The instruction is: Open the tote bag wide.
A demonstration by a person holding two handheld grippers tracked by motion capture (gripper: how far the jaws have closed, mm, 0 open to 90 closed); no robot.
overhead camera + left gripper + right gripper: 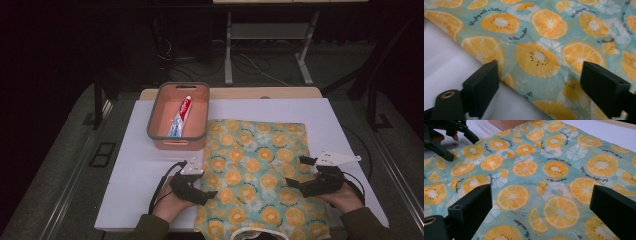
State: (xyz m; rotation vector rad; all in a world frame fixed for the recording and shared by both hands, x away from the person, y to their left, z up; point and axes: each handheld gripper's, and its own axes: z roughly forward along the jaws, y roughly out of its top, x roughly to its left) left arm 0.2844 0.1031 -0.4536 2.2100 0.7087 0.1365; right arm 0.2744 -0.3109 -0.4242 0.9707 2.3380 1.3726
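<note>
While the fruit-print cloth lies flat on the white counter, left tongs sit at its left edge, jaws wide, straddling the hem, not pinching. Right tongs hover over its right side, jaws wide, empty. Basket holds toothpaste.

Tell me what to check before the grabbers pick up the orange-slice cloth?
1. Left gripper open: ok, jaws wide.
2. Cloth edge between left jaws: ok, though not yet pinched.
3. Right gripper open: ok.
4. Right gripper over the cloth: ok; whether it touches, cannot tell.
5. Cloth lies flat: ok.
6. Bin with toothpaste clear of the cloth: not ok, its corner seems to touch the cloth.
</note>
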